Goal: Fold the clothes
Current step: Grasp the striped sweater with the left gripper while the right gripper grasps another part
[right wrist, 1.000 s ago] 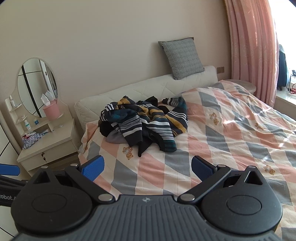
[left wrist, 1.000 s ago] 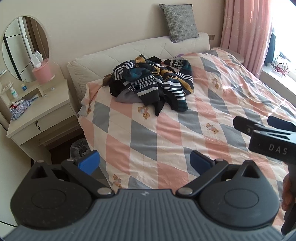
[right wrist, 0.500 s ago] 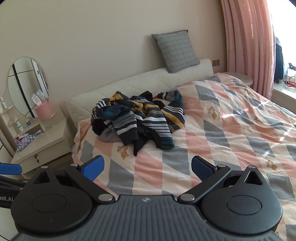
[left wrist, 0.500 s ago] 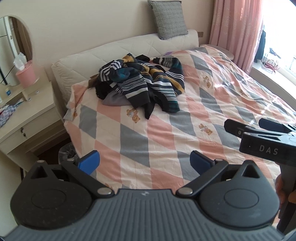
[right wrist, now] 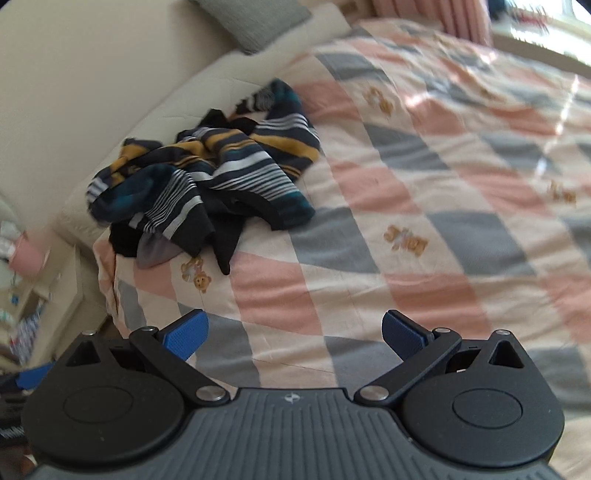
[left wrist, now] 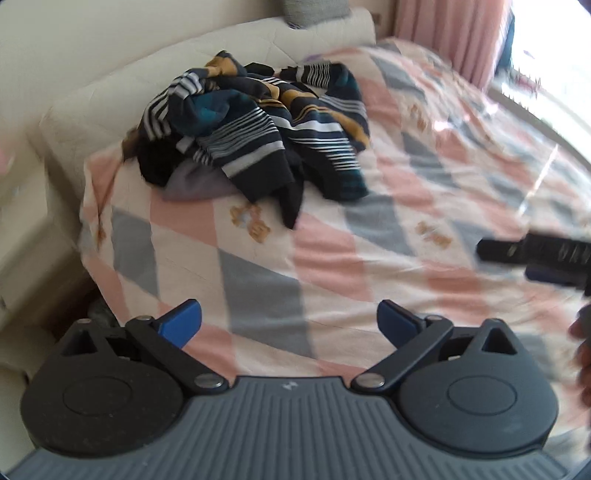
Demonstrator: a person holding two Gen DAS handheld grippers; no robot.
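A crumpled heap of striped navy, white and mustard clothes (left wrist: 258, 136) lies near the head of the bed, on the pink, grey and cream checked quilt (left wrist: 332, 258). The same heap of clothes (right wrist: 207, 181) sits upper left in the right wrist view, with a grey garment poking out beneath. My left gripper (left wrist: 289, 321) hangs open over the quilt, well short of the heap, with nothing between its blue pads. My right gripper (right wrist: 294, 332) is open too, above the quilt (right wrist: 406, 229). The right gripper's black tip (left wrist: 532, 251) shows at the right edge of the left wrist view.
A cream padded headboard (left wrist: 110, 92) runs behind the heap, with a grey pillow (right wrist: 251, 18) on top. A pale bedside dresser (right wrist: 40, 302) with a pink tissue box (right wrist: 27, 254) stands left of the bed. Pink curtains (left wrist: 450, 33) hang at the far right.
Both grippers have moved forward and dipped toward the bed, so the clothes heap looks larger and nearer. The views are motion-blurred. Both stay open.
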